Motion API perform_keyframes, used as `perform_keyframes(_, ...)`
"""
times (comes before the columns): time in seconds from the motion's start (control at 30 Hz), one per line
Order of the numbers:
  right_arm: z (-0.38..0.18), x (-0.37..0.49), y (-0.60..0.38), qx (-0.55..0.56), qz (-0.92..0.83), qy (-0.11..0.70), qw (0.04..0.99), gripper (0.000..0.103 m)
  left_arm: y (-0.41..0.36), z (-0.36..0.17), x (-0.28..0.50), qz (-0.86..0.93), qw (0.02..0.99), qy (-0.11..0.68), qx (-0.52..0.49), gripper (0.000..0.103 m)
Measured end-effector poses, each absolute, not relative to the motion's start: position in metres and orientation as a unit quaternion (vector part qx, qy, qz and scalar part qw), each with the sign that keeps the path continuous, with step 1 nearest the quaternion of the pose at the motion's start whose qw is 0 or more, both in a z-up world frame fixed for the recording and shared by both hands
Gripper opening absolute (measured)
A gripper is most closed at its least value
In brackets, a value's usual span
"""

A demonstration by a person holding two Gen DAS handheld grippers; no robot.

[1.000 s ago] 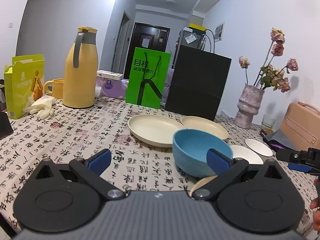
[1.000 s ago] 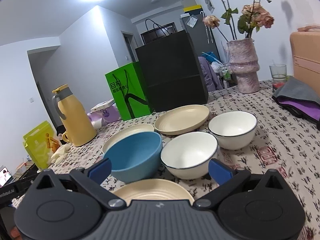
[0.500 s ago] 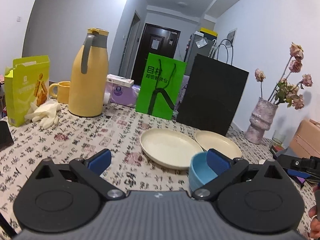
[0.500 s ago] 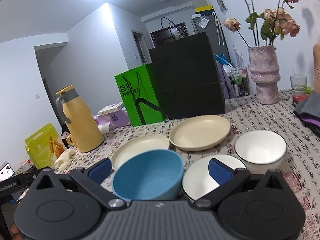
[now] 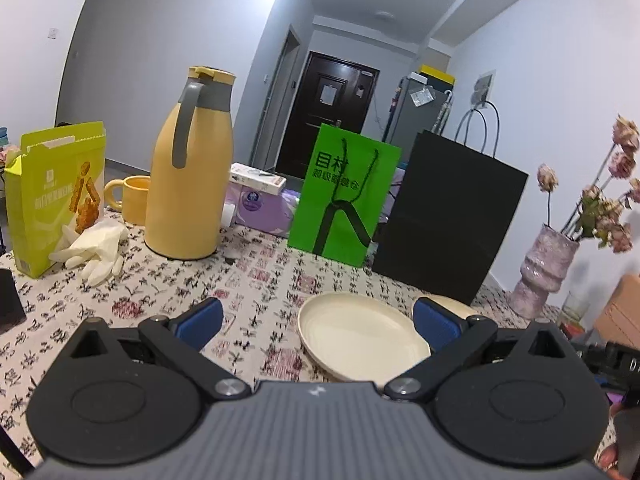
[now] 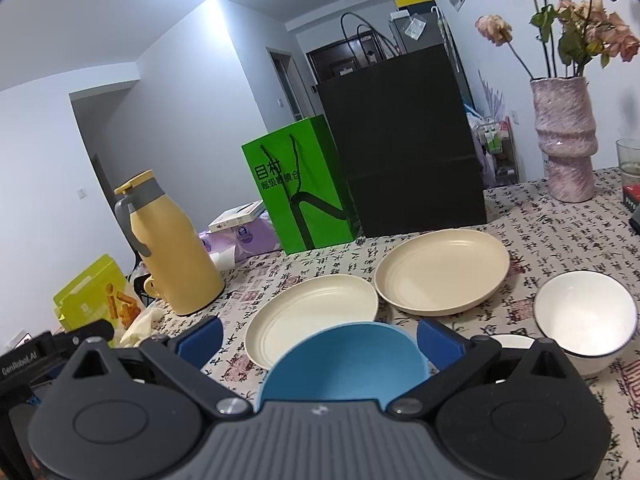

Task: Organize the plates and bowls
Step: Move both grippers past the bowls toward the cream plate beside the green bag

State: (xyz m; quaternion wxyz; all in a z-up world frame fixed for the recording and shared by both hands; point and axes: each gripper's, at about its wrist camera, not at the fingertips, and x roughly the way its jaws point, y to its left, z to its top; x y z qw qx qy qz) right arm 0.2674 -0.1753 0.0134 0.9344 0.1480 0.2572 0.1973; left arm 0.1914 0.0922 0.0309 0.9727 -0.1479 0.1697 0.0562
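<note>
Left wrist view. The left gripper hangs above the patterned tablecloth, its blue-padded jaws spread wide with nothing between them. Beyond the jaws lies a cream plate, empty; a tan plate shows only as a sliver behind the right pad. Farther back stand a yellow thermos jug, a yellow mug whose contents cannot be seen, an opened yellow-green snack box with white gloves beside it, a green paper bag, a black paper bag and a pink vase holding dried flowers.

Right wrist view. The right gripper is likewise parted and grips nothing. A blue bowl, empty, sits just ahead of and between its pads. Behind the bowl the cream plate and the tan plate lie side by side, both bare. To the right stands an empty white bowl with a dark rim; a second white bowl is mostly hidden behind the right finger. A drinking glass stands at the far right edge; its contents are unclear.
</note>
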Motion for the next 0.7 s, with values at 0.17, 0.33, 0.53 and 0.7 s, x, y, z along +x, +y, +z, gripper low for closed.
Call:
perform_keyframes(0.17, 0.017, 0.284, -0.164, 0.155, 0.196, 0.263, 0.932, 0.103, 0.094, 0.041, 0.211, 0.055, 0.973, 0.168, -0.151, 0.103)
perform_keyframes(0.33, 0.019, 0.302, -0.157, 0.167, 0.194, 0.272, 0.928, 0.103, 0.098, 0.046, 0.227, 0.057, 0.972, 0.163, -0.157, 0.103)
perform_keyframes(0.53, 0.016, 0.322, -0.149, 0.184, 0.185, 0.286, 0.922, 0.103, 0.107, 0.045, 0.245, 0.064, 0.967, 0.169, -0.178, 0.103)
perform_keyframes(0.7, 0.012, 0.337, -0.14, 0.191, 0.179, 0.295, 0.919, 0.103, 0.114, 0.041, 0.262, 0.069, 0.963, 0.177, -0.193, 0.103)
